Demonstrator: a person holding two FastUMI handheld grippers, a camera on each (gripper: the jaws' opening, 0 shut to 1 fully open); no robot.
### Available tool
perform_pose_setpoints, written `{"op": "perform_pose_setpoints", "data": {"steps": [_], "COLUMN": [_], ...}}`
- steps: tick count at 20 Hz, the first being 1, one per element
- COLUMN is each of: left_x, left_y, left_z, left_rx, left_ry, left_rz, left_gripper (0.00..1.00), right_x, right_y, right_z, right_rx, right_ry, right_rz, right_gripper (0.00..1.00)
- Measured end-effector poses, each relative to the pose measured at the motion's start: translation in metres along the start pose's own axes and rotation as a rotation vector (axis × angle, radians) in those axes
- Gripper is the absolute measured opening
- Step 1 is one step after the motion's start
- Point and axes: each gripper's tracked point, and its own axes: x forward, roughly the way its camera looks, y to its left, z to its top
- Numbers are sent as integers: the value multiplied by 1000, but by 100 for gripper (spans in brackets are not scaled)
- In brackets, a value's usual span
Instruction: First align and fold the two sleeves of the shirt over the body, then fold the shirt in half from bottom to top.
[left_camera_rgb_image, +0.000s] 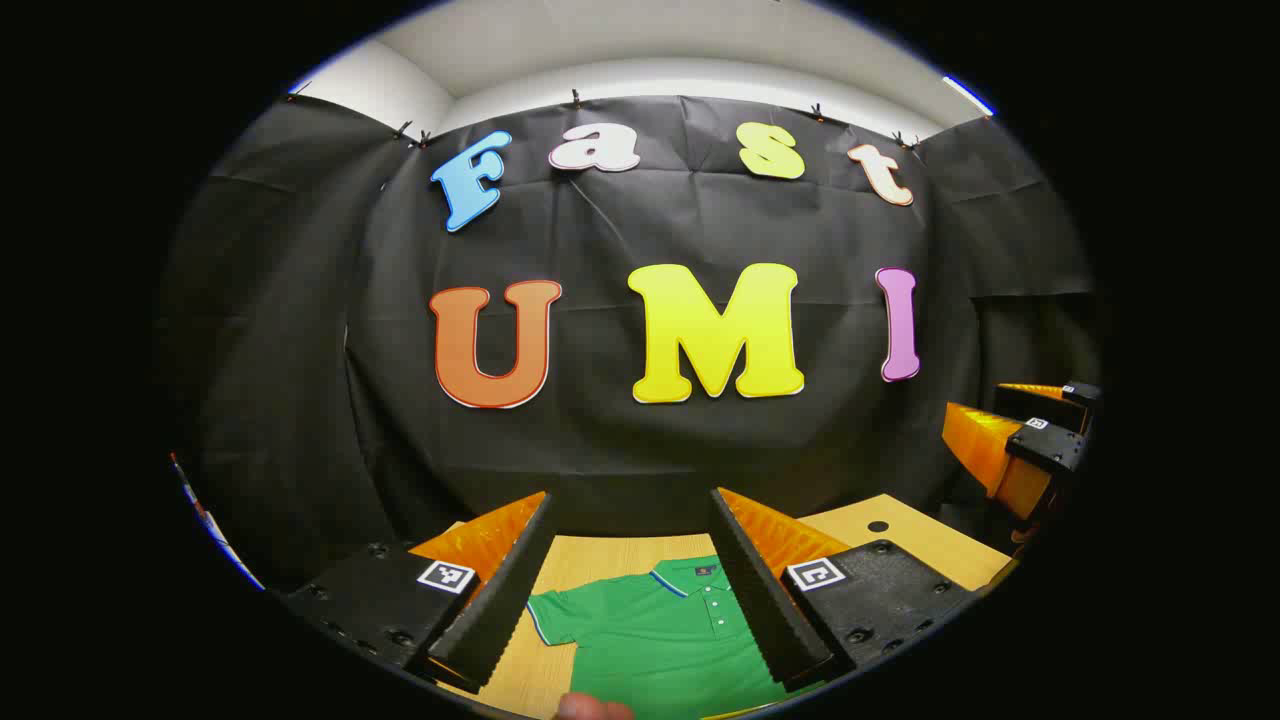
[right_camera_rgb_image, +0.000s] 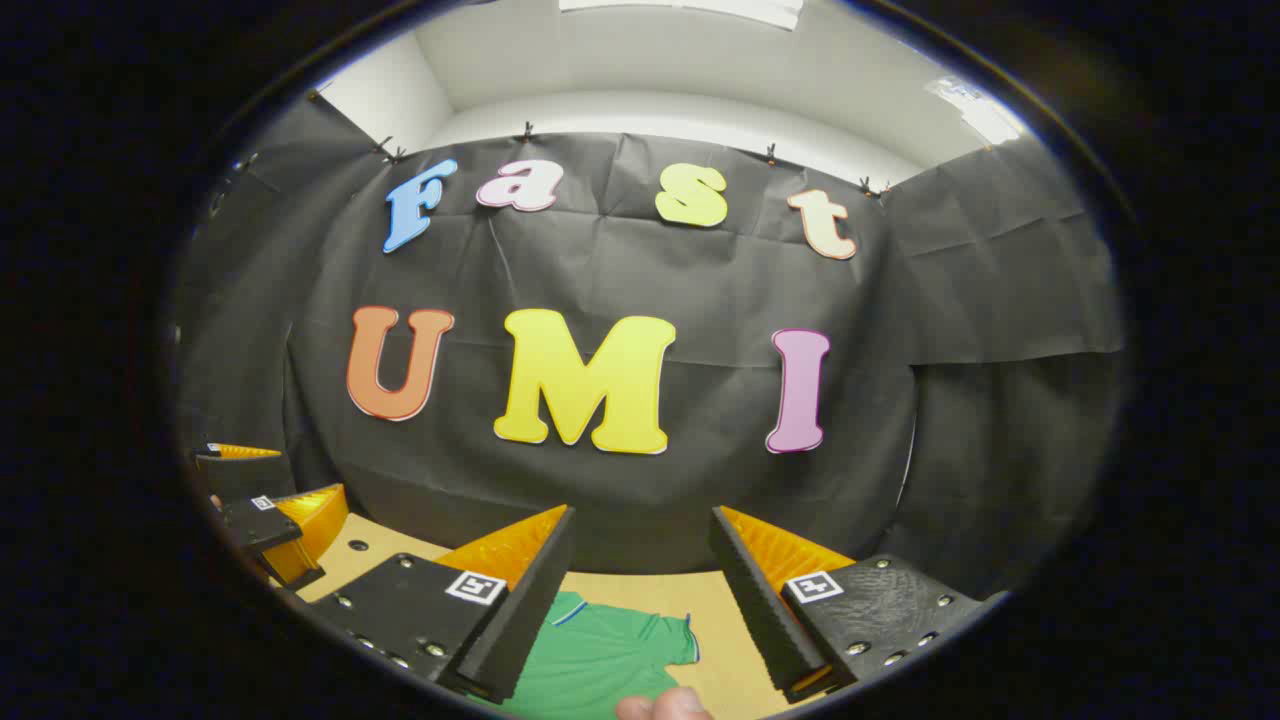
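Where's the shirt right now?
The green shirt lies flat on the wooden table, seen between the open left gripper fingers, collar toward the wall.

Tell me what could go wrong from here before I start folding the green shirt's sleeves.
Both grippers, left gripper and right gripper, are open and held high above the green shirt, so a steep descent might pinch two layers or miss a sleeve. A fingertip sits at the shirt's near edge and could get in the way. The shirt lies close to the table back edge, leaving little room.
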Motion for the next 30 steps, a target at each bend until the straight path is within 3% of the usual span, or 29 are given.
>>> {"op": "perform_pose_setpoints", "data": {"steps": [12, 18, 22, 30], "left_x": [1, 2, 7, 20], "left_y": [2, 8, 20, 24], "left_z": [27, 34, 44, 25], "left_rx": [-8, -34, -41, -64], "left_ry": [-42, -25, -29, -3], "left_rz": [2, 13, 26, 18], "left_gripper": [97, 100, 97, 97], "right_x": [14, 21, 30, 40], "right_y": [-13, 3, 7, -1], "right_z": [-8, 0, 4, -18], "right_rx": [0, -20, -22, -44], "right_ry": [34, 33, 49, 113], "right_rz": [28, 83, 113, 112], "right_gripper": [83, 86, 83, 86]}}
